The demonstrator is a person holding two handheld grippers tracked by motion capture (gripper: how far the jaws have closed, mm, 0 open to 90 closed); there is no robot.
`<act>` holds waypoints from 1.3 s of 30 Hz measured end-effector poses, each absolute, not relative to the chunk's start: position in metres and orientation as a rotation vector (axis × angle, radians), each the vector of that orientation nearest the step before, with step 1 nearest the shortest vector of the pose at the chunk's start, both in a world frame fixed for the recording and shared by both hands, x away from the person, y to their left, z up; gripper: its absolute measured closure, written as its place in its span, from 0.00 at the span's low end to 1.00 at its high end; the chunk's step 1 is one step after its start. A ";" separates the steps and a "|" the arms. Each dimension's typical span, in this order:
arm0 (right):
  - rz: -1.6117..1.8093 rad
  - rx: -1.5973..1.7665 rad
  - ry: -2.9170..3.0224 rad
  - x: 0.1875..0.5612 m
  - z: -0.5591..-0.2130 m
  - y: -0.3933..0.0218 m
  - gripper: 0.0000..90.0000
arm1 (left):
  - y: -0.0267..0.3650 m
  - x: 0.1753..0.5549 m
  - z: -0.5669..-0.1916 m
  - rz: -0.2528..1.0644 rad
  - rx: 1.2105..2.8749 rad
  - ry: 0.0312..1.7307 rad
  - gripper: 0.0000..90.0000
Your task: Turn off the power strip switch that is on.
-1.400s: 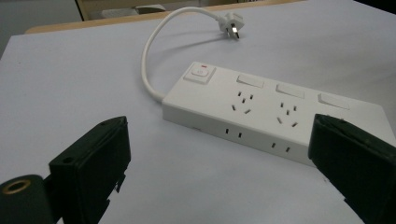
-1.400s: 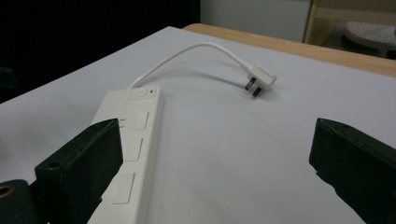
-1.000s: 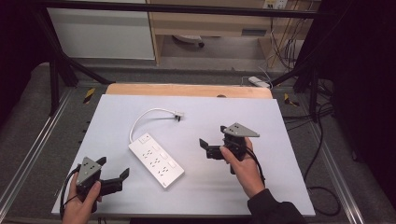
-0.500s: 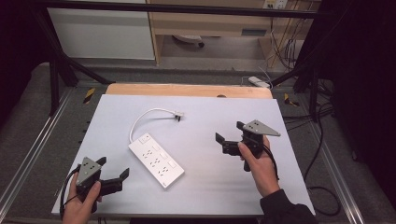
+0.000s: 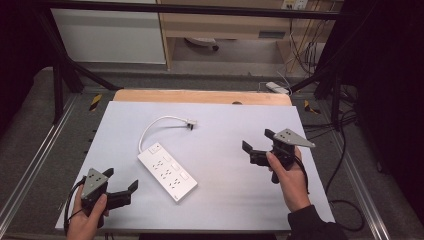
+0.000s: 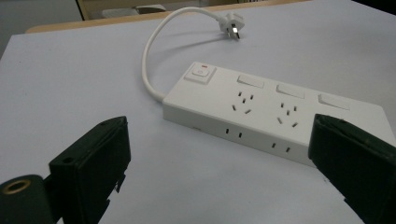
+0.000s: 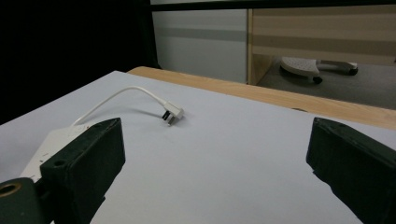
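A white power strip [image 5: 167,171] lies slantwise on the pale table sheet [image 5: 235,200], and its short white cable [image 5: 150,129] loops back to a plug [image 5: 190,122]. My left gripper [image 5: 121,178] is open at the front left corner, held in a hand, a little left of the strip. The left gripper view shows the strip [image 6: 275,116] close ahead between the wide jaws, with the plug [image 6: 232,24] behind it. At the right side my right gripper [image 5: 257,140] is open and empty, pointing left. In the right gripper view, the plug [image 7: 172,113] and the strip's end [image 7: 51,144] lie ahead.
A wooden table edge [image 5: 200,96] runs along the back of the sheet. Metal rails [image 5: 30,170] flank both sides. Cables and a second white strip [image 5: 277,88] lie on the floor at the back right. A cabinet [image 5: 110,35] stands beyond.
My right gripper has moved to the right, away from the power strip. The left gripper, the strip and the plug have stayed put.
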State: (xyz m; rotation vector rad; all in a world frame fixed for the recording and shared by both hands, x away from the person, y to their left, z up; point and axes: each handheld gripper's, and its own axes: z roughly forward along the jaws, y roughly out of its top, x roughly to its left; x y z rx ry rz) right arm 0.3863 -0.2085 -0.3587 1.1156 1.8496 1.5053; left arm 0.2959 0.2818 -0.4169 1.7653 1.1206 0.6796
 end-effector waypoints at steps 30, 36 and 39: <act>1.446 1.186 1.705 0.356 -0.383 -0.285 0.06 | 0.281 0.296 -0.418 0.675 1.768 1.124 0.06; 1.425 1.203 1.700 0.351 -0.392 -0.295 0.06 | 0.281 0.296 -0.418 0.676 1.767 1.123 0.06; 1.428 1.210 1.697 0.348 -0.396 -0.298 0.06 | 0.281 0.296 -0.418 0.676 1.767 1.122 0.06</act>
